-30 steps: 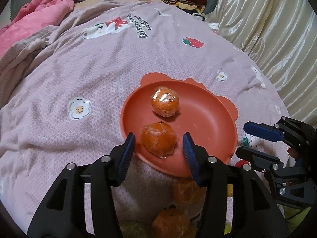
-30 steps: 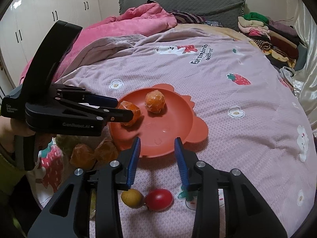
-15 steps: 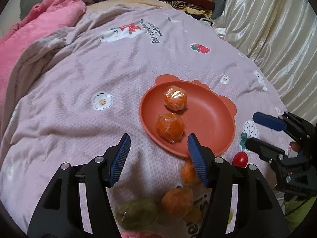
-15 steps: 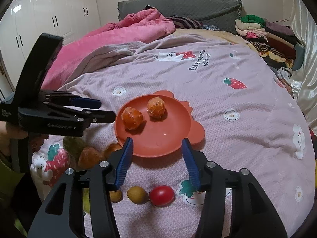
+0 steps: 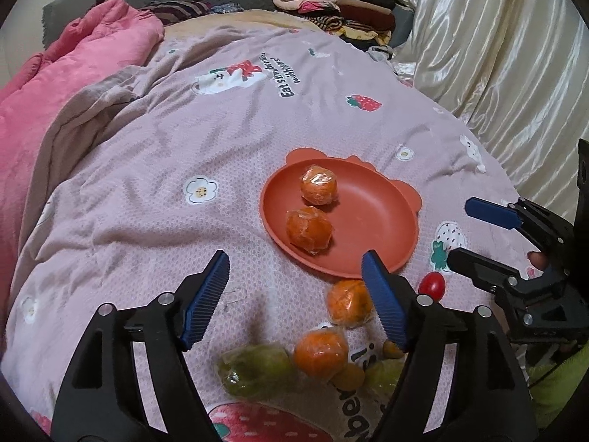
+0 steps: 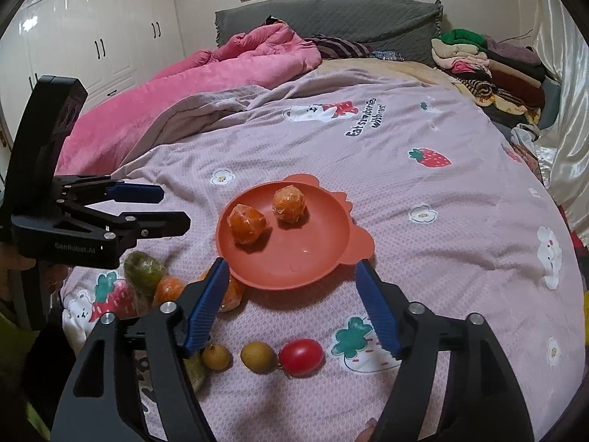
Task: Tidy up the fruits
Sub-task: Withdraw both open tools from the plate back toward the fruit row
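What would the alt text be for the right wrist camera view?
An orange plate holding two wrapped oranges sits on a pink bedspread, beyond the open right gripper. A cherry tomato lies nearer; the open left gripper hovers at left.

From my left gripper (image 5: pixel 294 294), jaws spread wide and holding nothing, I take the orange plate (image 5: pixel 371 221) as my landmark on the pink bedspread (image 5: pixel 147 184). Two wrapped oranges (image 5: pixel 308 228) sit on its left half, one behind the other. Just off its near rim lie two more wrapped oranges (image 5: pixel 348 302), then a wrapped green fruit (image 5: pixel 254 368) nearer me. A red tomato (image 5: pixel 433 284) lies beside the near-right rim. To the plate's right I see the right gripper (image 5: pixel 462 234), jaws apart.
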Available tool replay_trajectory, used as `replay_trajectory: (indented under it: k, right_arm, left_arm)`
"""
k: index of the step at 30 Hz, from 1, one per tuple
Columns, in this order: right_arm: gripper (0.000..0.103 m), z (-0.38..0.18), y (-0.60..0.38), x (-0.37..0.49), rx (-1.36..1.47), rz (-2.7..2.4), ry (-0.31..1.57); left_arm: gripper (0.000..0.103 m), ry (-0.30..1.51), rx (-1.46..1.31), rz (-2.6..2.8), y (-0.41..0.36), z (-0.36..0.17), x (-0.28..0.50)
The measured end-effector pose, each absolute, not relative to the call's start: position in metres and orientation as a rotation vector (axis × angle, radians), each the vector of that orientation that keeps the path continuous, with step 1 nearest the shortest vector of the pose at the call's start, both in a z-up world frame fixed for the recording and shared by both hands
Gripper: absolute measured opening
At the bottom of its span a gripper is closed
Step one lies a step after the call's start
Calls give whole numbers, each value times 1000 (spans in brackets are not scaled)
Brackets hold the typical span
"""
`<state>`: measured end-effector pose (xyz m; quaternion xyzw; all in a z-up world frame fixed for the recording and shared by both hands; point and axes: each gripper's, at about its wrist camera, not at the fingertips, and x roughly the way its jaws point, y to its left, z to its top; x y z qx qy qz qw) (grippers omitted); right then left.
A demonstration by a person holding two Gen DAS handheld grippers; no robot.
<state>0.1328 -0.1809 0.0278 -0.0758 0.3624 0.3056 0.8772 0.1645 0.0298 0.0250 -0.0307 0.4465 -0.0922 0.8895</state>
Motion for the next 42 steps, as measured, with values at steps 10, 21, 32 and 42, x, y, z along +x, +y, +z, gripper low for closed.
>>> replay_trajectory:
  k: [10,21,32,42]
  right_arm:
    - [82,37,-187,120,-150,628,741]
    - [91,49,-186,104,-158,623,714]
    - [94,50,-180,91,-160,631,716]
    - [94,45,-175,79,-174,649,733]
  left_arm:
    - [81,898,-87,-160,41,36,153]
    - [88,857,-82,-144,44,51,135]
    - [91,837,-87,-120,50,59,121]
    - [93,840,-103,-96,56,58,112]
